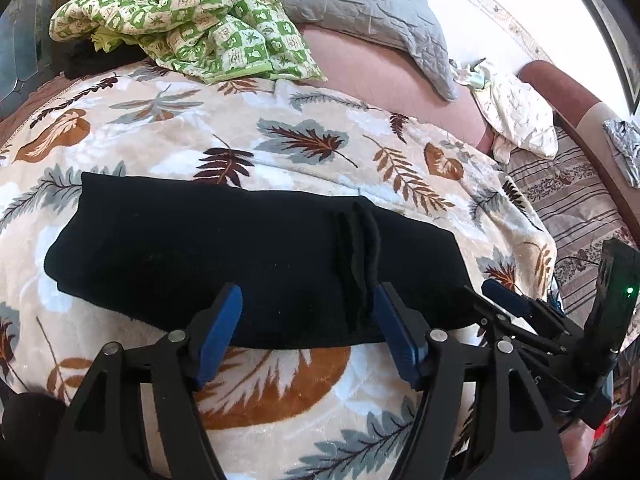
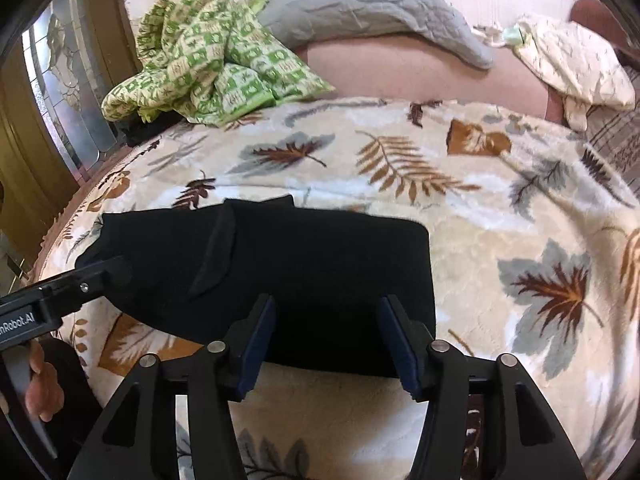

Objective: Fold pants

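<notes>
Left wrist view first: the black pants [image 1: 224,256] lie in a compact folded bundle across the leaf-print blanket [image 1: 280,148] on the bed, and the left gripper [image 1: 306,316] sits at the near edge with its blue fingers [image 1: 220,332] spread wide, holding nothing. A ridge of stacked fabric edges stands up right by the inner finger, so I'd say the opening is lined up to take that edge. The right gripper [image 1: 508,300] pokes in low at the right end of the bundle.

Over to the right wrist view: the right gripper [image 2: 326,330] is also gaping, fingers [image 2: 258,344] straddling the near hem of the pants [image 2: 320,256], not pinching. The left gripper [image 2: 108,270] reaches in from the left. No containers anywhere; only a green checked quilt [image 2: 200,56] and grey pillow [image 2: 372,4] beyond
</notes>
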Tool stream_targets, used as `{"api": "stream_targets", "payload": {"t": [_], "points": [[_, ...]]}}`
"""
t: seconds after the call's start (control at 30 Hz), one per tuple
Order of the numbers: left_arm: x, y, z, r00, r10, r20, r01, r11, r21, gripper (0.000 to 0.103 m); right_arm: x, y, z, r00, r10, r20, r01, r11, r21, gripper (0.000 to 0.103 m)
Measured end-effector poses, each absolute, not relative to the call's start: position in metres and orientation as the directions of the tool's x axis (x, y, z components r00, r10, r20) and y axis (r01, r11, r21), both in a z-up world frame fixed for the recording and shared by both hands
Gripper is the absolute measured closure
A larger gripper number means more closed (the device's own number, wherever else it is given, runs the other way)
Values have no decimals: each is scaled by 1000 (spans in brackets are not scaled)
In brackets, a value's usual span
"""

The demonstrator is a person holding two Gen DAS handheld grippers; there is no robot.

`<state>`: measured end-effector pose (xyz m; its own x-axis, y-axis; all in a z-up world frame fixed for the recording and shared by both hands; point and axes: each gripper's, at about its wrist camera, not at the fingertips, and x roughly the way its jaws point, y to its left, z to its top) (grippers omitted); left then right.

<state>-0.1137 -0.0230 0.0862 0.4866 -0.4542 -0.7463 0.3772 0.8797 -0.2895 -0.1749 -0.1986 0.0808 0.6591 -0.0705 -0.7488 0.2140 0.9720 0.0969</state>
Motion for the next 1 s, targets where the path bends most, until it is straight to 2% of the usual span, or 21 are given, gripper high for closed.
{"api": "stream_targets", "payload": {"t": [0.13,0.3,0.6,0.87,1.0], "points": [[-122,-17,93,501,-467,-728,391,873,-291,34,-178,-190,92,663,-95,-743,217,974,69,43],[-121,-5,98,518,-480,-708,394,869,-300,28,-177,-178,98,667,-106,-738,209,977,49,40],[-104,24,80,528,-424,-736,296,904,-309,25,-148,-166,85,671,-51,-739,144,988,62,40],[-99,53,69,552,-356,-754,199,934,-295,25,-111,-137,43,607,-42,-794,71,997,2,65],[-97,74,69,556,-354,-752,131,931,-342,25,-109,-135,46,615,-41,-788,65,998,-1,65]]}}
